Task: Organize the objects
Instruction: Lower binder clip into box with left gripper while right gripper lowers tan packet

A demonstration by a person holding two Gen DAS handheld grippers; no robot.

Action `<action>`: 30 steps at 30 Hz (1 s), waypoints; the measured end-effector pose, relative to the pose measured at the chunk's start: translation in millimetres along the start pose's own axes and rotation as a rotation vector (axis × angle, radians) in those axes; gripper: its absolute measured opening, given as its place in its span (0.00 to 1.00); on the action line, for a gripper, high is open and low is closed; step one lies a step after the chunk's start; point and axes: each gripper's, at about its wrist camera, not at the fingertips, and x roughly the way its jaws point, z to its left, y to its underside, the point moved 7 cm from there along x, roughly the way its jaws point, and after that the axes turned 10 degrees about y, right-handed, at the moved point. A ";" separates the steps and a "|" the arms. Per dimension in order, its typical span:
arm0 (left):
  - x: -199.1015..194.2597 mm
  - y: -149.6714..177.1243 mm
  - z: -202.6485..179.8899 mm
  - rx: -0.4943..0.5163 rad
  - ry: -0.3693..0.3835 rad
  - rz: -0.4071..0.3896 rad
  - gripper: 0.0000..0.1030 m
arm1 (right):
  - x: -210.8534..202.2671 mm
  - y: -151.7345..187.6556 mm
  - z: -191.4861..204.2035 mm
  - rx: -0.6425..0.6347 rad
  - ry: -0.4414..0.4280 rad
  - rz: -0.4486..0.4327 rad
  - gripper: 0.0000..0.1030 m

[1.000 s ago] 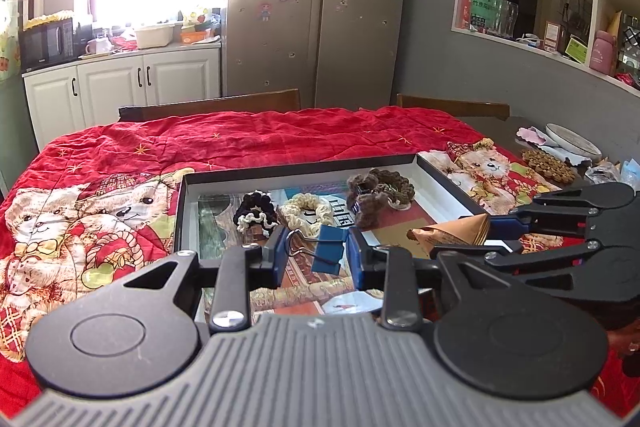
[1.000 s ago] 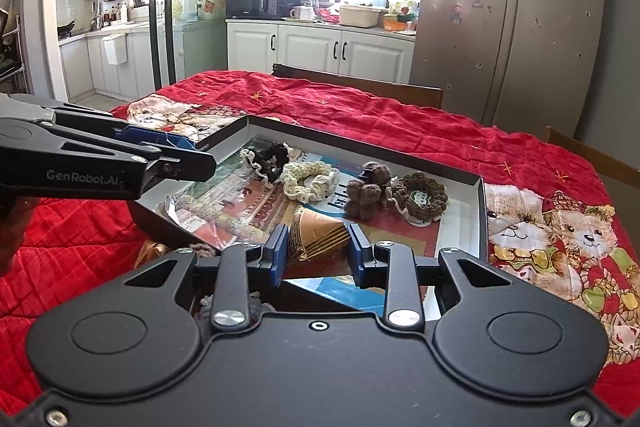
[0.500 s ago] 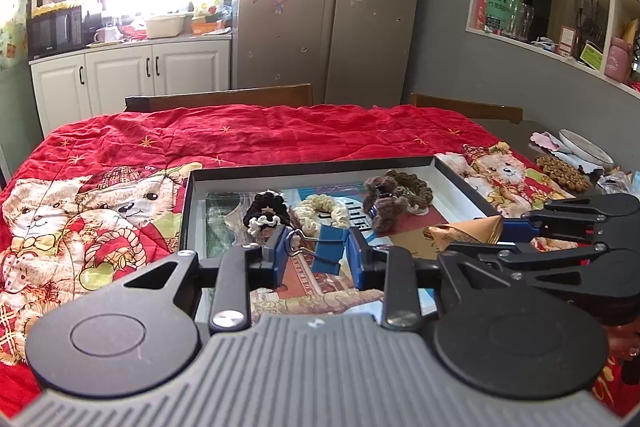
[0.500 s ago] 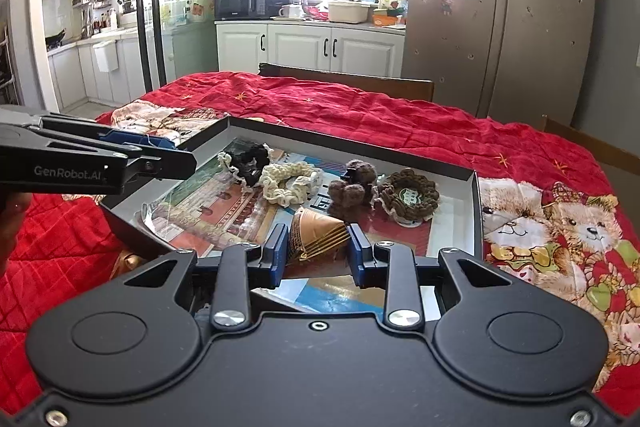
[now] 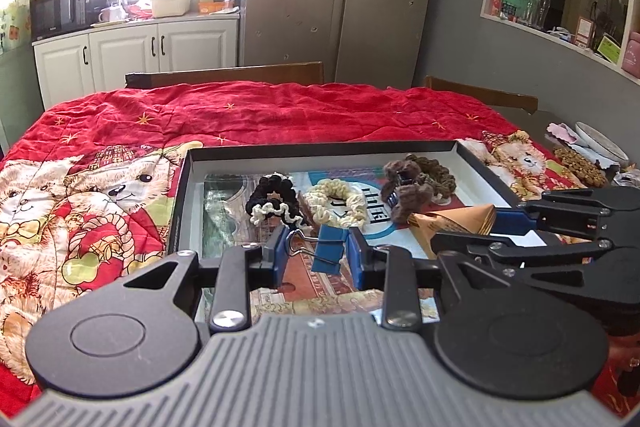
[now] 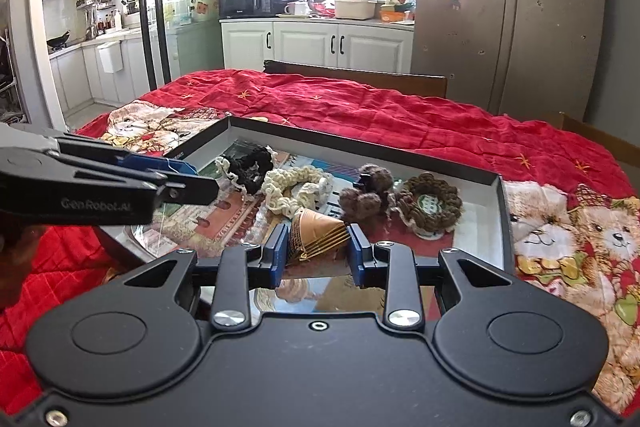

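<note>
Scrunchies [image 5: 338, 201] and a brown hair clip [image 5: 408, 187] crowded the far half of the black tray [image 5: 320, 149]. Its near left floor lay open. The red quilt [image 5: 256, 115] beyond the tray lay bare.

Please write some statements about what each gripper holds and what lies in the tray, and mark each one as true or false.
1. The left gripper is shut on a blue binder clip. True.
2. The right gripper is empty. False: it is shut on a folded brown paper fan.
3. A cream scrunchie lies in the tray. True.
4. The tray stands on a bare wooden table. False: it lies on a red quilt with teddy bear prints.
5. The black scrunchie lies outside the tray. False: it lies inside, beside the cream one.
</note>
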 end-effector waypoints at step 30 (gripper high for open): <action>38.8 8.9 19.8 -0.016 -0.063 0.043 0.34 | 51.7 -0.9 -0.9 0.033 0.004 0.025 0.29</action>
